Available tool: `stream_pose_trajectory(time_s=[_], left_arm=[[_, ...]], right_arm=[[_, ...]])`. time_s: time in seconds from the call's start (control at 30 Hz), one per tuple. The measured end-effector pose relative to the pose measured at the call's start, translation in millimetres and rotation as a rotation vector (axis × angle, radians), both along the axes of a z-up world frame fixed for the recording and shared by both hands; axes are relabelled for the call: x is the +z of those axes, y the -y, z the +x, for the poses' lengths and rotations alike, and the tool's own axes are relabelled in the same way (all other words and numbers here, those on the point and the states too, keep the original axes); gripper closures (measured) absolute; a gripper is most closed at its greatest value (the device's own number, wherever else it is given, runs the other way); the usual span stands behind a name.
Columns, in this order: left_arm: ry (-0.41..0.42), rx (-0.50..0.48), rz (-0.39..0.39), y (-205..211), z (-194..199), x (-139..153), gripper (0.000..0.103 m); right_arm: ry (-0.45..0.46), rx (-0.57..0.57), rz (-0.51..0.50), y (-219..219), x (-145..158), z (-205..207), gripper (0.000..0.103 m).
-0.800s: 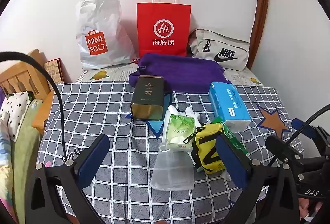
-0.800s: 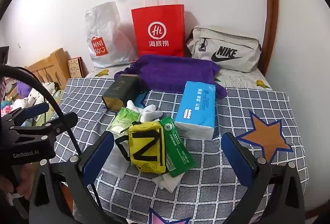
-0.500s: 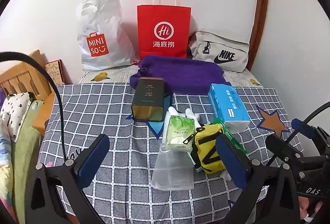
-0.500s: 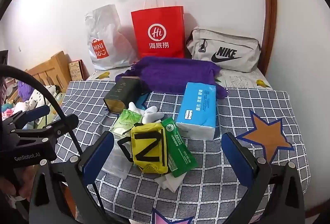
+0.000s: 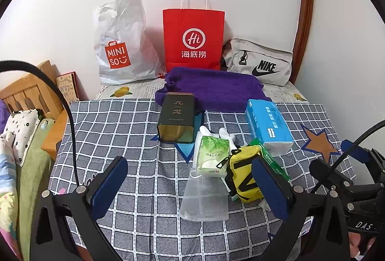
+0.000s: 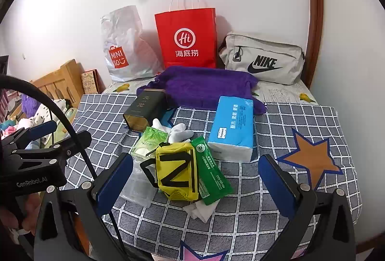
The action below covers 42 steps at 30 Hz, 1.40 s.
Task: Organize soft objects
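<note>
Scene unchanged; both tools agape.

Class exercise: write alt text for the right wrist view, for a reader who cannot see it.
A cluttered pile sits on a checked cloth: a yellow pouch, a green packet, a blue tissue pack and a dark tin. The right gripper frames it with open, empty jaws. Behind lie a purple towel, a red paper bag and a grey Nike bag.

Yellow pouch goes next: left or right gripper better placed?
Right, probably. In its own view the right gripper is open with the yellow pouch centred between its fingers. The left gripper, also open, frames the clear bag; the pouch sits behind its right finger.
</note>
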<state>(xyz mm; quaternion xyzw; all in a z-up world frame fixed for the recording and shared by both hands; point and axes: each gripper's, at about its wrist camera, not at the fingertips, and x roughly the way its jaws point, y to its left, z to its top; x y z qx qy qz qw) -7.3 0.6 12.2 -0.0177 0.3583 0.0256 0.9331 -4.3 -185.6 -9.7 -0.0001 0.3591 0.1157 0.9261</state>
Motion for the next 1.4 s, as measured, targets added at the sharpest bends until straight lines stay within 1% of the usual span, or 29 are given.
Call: stream_pose_trajectory(time_s=[0.77,0.9,1.4], left_arm=[[-0.005,0.014,0.000,-4.2,-4.7,0.5,0.000],[-0.008,0.009,-0.013,-4.1,-4.3,-0.4,0.000],[-0.010,0.008,-0.005,-5.0,-4.4,-2.8,0.000]], right_arm=[[-0.005,-0.012,-0.001,2.5,-2.0,-1.2,0.000],[-0.006,-0.007,0.000,1.5,-1.9,-1.6,0.000],[-0.006,-0.001,-0.002,-0.1,-1.0,-1.1,0.000]])
